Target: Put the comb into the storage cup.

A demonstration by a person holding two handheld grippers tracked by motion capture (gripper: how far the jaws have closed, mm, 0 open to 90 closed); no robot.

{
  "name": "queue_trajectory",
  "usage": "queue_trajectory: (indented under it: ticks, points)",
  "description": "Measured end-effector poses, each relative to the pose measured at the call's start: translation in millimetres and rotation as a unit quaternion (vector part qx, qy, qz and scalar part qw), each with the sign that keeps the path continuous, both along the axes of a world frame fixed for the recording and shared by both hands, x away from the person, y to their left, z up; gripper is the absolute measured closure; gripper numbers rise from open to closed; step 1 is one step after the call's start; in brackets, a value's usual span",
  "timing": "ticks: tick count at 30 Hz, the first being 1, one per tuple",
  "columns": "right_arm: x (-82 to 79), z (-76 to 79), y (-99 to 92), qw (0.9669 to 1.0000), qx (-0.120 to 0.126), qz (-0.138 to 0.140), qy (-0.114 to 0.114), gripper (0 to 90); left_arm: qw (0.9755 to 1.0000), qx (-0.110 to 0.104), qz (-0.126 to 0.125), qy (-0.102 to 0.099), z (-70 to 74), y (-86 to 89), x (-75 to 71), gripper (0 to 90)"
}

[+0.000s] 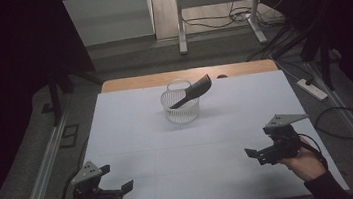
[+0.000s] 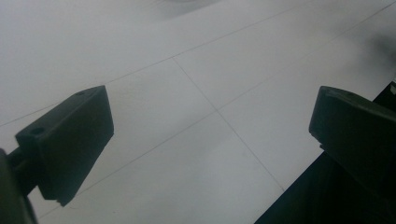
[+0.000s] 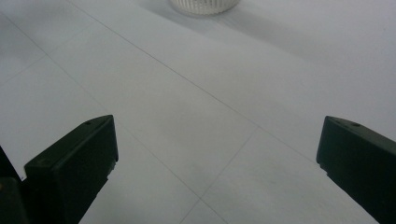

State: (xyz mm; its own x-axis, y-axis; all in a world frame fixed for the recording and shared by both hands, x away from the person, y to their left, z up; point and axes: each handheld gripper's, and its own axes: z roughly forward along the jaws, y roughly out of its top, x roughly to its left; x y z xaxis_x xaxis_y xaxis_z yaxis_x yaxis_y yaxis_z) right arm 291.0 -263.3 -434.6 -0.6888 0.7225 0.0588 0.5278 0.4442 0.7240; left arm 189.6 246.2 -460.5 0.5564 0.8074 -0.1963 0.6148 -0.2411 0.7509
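The left gripper [image 1: 115, 179] hung over the near left corner of the white table [image 1: 133, 134] in the high view, its jaws spread wide with nothing between them; the hand holding it was cut off by the bottom edge. The right gripper [image 1: 254, 155] sat toward the near right side, jaws likewise apart and empty, gripped by a hand [image 1: 303, 163] in a dark sleeve. Well beyond both, at the table's far middle, stood a white basket [image 1: 181, 106] with a dark comb [image 1: 192, 91] leaning inside it, one end poking over the rim. The room around the table was dim and hard to read.

In the left gripper view, the left gripper [image 2: 210, 135] showed two black jaws far apart over bare table, the right-hand jaw partly lost against the dark beyond the table edge; a blurred pale shape at the top could not be made out.

In the right gripper view, the right gripper [image 3: 217, 154] also stood wide open over bare surface, and the basket [image 3: 204, 5] was cropped to its base at the top edge, the comb out of frame.
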Motion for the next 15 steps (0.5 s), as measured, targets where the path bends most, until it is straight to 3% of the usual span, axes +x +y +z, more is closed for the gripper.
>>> queue_trajectory:
  ticks: [6,15]
  points:
    - [-4.6,-2.3,-5.5,1.0,-0.001,-0.005,0.0,0.0,0.9999,0.013,0.007,-0.006,0.5,0.3,-0.9,0.8]
    - [-12.4,-4.8,-16.7,0.9999,-0.009,-0.014,0.0,0.0,0.9999,0.013,0.008,-0.004,0.4,0.9,-0.9,0.7]
